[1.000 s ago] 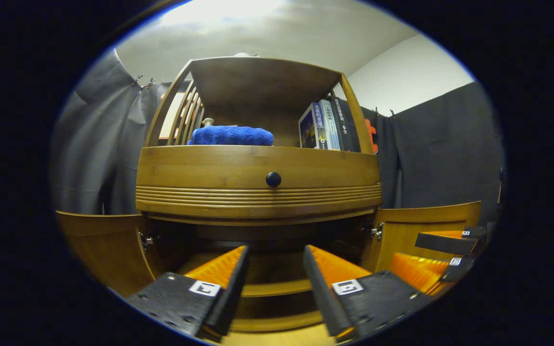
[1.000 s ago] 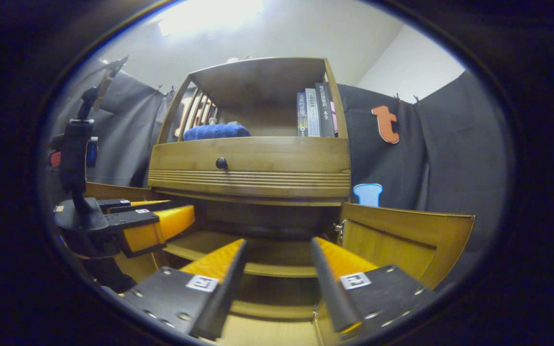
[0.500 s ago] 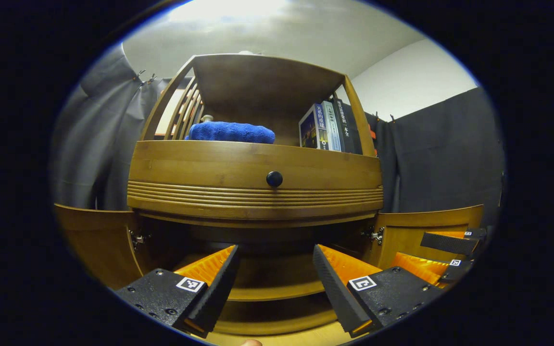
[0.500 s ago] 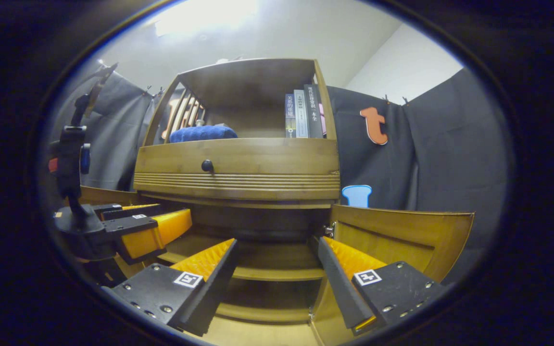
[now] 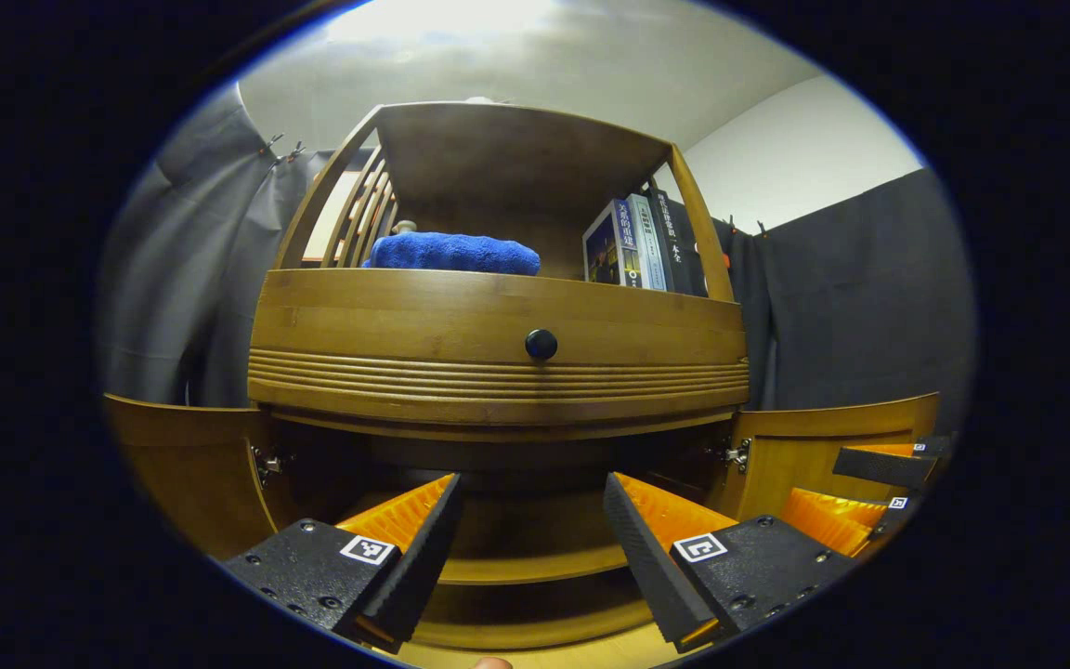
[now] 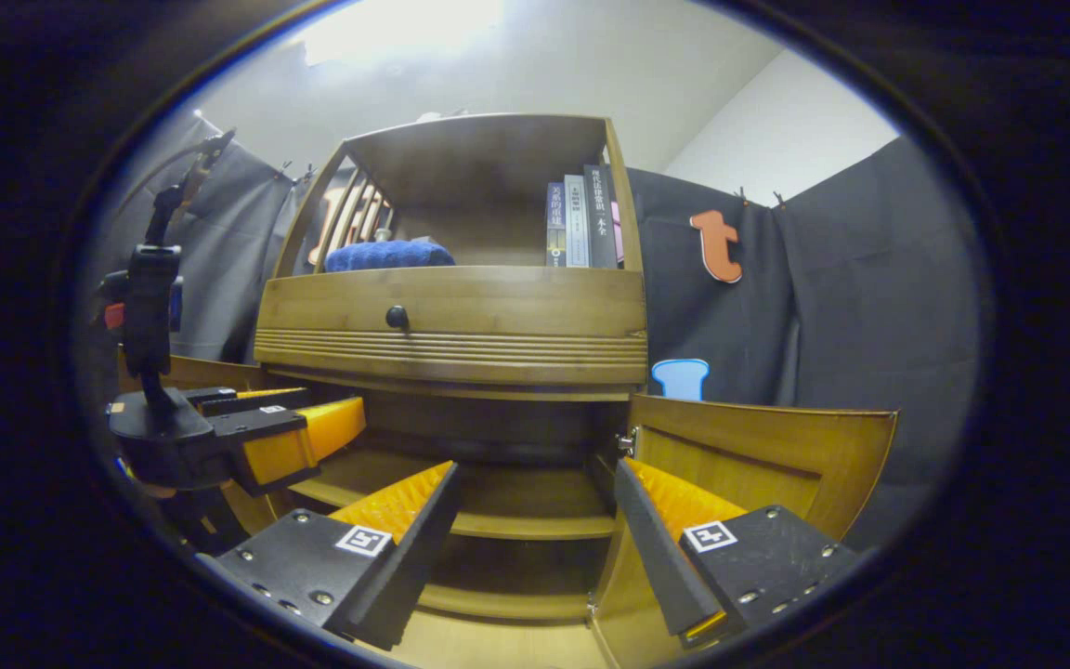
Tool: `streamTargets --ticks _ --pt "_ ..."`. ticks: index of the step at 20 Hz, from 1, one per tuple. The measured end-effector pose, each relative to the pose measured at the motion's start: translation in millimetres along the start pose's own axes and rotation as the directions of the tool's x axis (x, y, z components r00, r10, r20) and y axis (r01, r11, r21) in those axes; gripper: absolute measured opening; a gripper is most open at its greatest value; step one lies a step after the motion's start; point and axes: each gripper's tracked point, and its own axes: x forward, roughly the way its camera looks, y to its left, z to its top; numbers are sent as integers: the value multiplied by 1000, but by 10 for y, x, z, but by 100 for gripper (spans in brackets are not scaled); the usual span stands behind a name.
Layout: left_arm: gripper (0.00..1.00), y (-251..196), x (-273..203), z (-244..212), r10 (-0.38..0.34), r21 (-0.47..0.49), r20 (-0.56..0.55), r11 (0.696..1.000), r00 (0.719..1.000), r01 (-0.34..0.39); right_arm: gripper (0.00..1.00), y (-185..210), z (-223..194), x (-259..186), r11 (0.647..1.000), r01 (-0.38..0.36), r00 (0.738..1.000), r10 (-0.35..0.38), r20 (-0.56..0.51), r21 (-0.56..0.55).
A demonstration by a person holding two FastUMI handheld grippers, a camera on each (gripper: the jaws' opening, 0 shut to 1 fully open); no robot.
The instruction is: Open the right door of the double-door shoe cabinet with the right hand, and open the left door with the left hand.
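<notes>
Both doors of the shoe cabinet (image 5: 498, 353) stand swung out, so I judge the task as good as done. My left gripper (image 5: 528, 530) hangs in front of the open lower bay with its jaws spread wide and nothing between them; my right gripper (image 6: 535, 520) is the same, jaws apart and empty.

The left door (image 5: 191, 465) lies off to the left of my left jaws, hinged at the cabinet's left post and swung out toward me, well apart from either finger. In the right gripper view, the right door (image 6: 767, 455) stands just beside my right-hand finger, its inner face turned toward the bay and its top edge running away to the right. Whether that finger touches the panel I cannot tell. So each door is on the outer side of its own gripper, and each hand is the nearer one to its own door.

Between the doors the bay is open, with two shelves (image 6: 489, 520) running across it, their long edges level and facing me. Above sits a drawer front with a dark knob (image 5: 541, 344), then an open shelf with a folded blue towel (image 5: 456, 253) and a few upright books (image 5: 632, 255).

If anything is left, it is pushing each door farther outward, away from the middle; I judge the jaws need no closing for that.
</notes>
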Motion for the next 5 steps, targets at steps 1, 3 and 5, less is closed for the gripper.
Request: streamTargets --ticks 1,3,5 --pt "92 -10 -4 -2 -4 -3 -1 1000 1000 4 99 -5 1 -6 1000 3 1000 -3 -1 0" --pt "92 -41 -2 -12 -15 -7 -4 1000 1000 15 99 -11 -6 -31 1000 6 1000 -6 -3 0" --pt "92 -70 -8 -14 -28 -6 -3 1000 1000 28 99 -16 -8 -50 1000 10 1000 -10 -3 -2"
